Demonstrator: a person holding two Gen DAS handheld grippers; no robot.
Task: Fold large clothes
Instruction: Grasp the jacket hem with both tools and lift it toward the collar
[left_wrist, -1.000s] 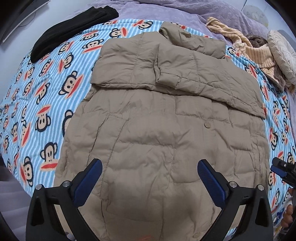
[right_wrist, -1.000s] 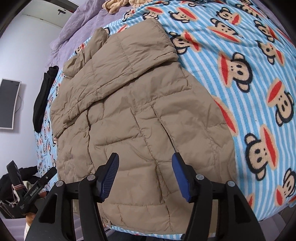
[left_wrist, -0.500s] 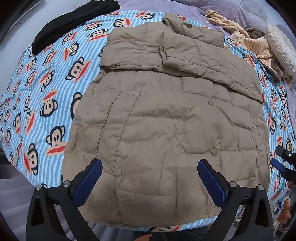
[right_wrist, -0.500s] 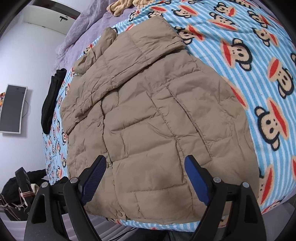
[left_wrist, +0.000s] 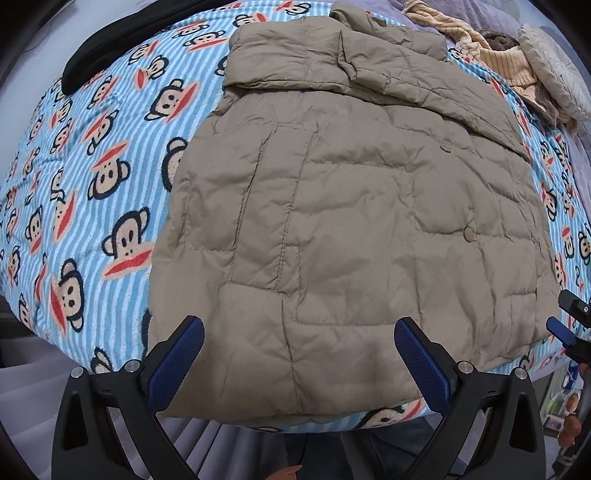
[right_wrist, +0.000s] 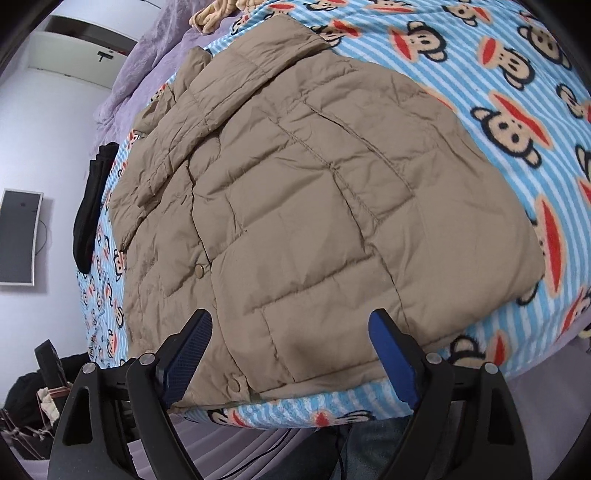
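The tan puffer jacket (left_wrist: 351, 221) lay flat on the monkey-print blanket (left_wrist: 92, 184), its hem just ahead of both grippers. The left gripper (left_wrist: 299, 362) and right gripper (right_wrist: 291, 354) hovered wide open, empty.

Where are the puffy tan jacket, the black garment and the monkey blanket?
Tan jacket (left_wrist: 351, 229), left wrist view, quilted middle.
Black garment (right_wrist: 86, 221), right wrist view, its lower half.
Monkey blanket (left_wrist: 92, 192), left wrist view, bare striped part.

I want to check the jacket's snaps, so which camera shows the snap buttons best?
The right wrist view: two snaps sit near and sharp on the tan jacket. The left wrist view shows two, smaller and farther off.
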